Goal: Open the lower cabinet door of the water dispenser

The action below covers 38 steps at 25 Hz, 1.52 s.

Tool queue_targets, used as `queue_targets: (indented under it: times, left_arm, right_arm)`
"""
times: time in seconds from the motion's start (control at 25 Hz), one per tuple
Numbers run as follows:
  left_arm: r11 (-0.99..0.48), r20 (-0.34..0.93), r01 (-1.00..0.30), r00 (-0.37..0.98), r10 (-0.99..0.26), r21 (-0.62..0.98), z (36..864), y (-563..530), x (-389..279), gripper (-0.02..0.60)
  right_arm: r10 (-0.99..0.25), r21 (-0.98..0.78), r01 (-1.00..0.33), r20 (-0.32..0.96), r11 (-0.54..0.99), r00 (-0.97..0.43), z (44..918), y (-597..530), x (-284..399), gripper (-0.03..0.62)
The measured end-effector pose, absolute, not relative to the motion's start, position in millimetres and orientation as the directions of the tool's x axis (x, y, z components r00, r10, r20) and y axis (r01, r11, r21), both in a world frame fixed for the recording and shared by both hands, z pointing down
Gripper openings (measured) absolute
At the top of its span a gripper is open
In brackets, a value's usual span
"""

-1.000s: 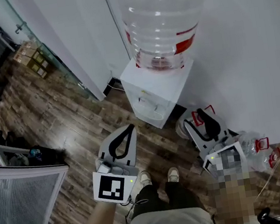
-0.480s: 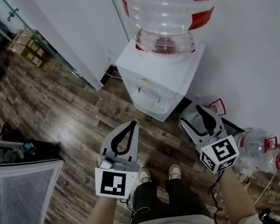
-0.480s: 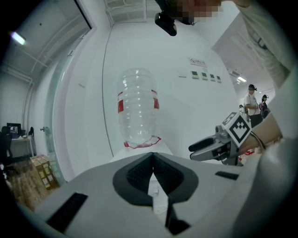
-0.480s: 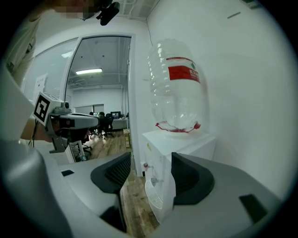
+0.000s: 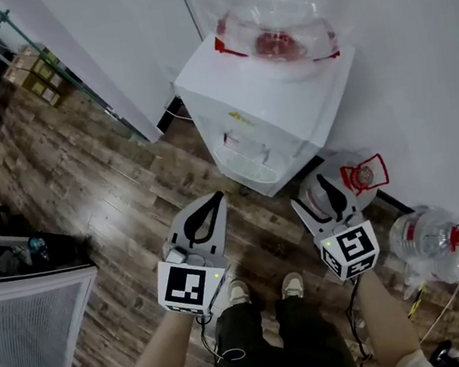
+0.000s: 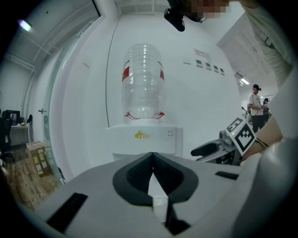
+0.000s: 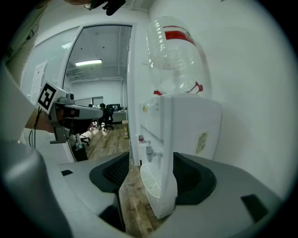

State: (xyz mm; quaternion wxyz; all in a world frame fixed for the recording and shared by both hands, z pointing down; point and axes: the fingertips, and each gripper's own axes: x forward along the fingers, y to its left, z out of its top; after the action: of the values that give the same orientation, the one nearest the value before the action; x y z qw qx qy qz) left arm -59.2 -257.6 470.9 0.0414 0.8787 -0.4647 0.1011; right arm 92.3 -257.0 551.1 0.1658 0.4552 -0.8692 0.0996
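While short of water dispenser (image 5: pixel 265 109), my L gripper (image 5: pixel 213 202) was pressed together; R gripper (image 5: pixel 323 192) jaws just opening, empty. Approach, I judged; lower door unseen, so next needs locating its edge.

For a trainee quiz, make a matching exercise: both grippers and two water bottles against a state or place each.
1 left gripper
2 right gripper
3 big bottle
4 spare bottle

A on the floor
B jaws apart
C upside down on the dispenser
D jaws together

Pairs: 1-D, 2-B, 3-C, 4-A. The right gripper's jaws have just been opening, holding nothing.
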Motion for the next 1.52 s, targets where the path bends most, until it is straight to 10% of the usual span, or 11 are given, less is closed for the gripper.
queue_targets:
  times: [1.52]
  left_arm:
    - [-0.574,0.3,-0.817,0.562,-0.771,0.056,775.6,-294.0,-64.4,0.006]
  right_arm:
    - [-0.742,-0.109,-0.919,0.558,0.379,-0.372,914.8,-342.4,101.3,0.314]
